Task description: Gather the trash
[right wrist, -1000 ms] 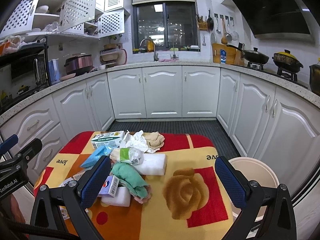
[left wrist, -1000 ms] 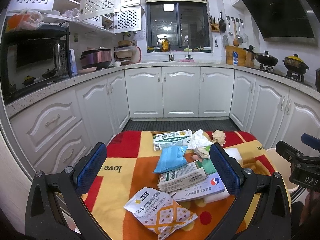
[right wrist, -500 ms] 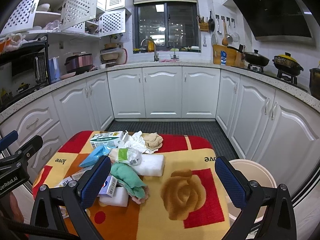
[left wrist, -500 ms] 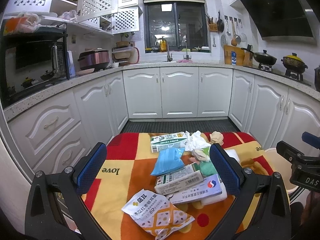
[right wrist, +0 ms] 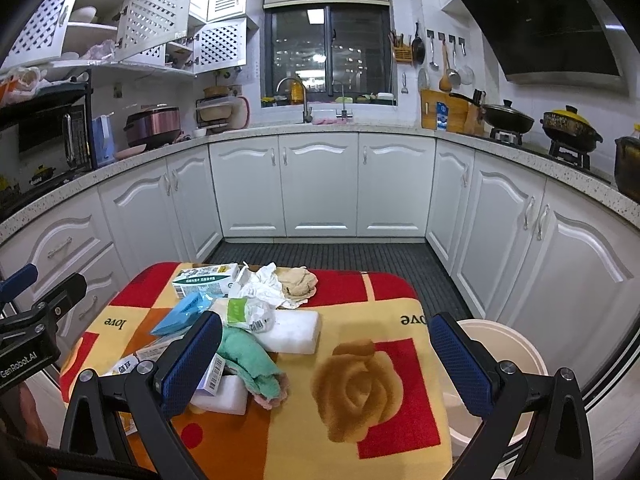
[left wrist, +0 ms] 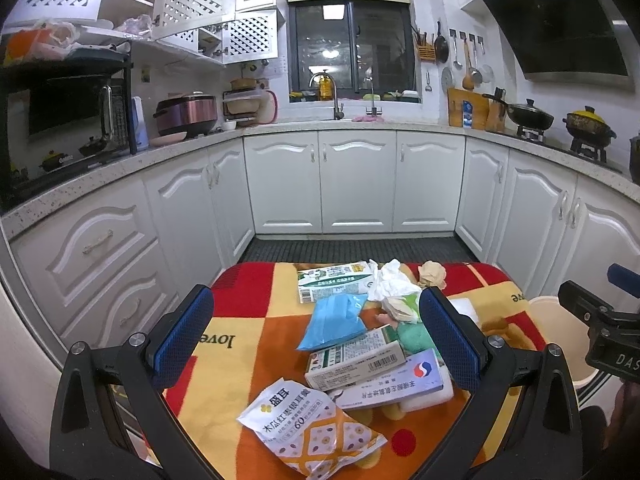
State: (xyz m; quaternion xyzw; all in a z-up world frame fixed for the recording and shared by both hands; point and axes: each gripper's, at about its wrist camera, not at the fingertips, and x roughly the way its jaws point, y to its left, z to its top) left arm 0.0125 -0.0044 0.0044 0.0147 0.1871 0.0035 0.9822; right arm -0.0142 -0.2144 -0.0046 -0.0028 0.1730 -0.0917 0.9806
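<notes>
Both grippers were held wide open above the near edge of the surface (right wrist: 384, 312), and nothing was gripped. The left gripper (left wrist: 316, 338) was raised over the trash pile, and the right gripper (right wrist: 326, 364) over the bare rose pattern. The trash was spread over the left half of the surface: a snack bag (left wrist: 310, 426) at the near edge, boxes (left wrist: 354, 358) behind it, then a blue packet (left wrist: 334, 320), a green cloth (right wrist: 250, 356), a white sponge (right wrist: 292, 332) and tissue (right wrist: 260, 286) toward the far edge. A bin (right wrist: 502, 344) was seen just beside the right edge.
</notes>
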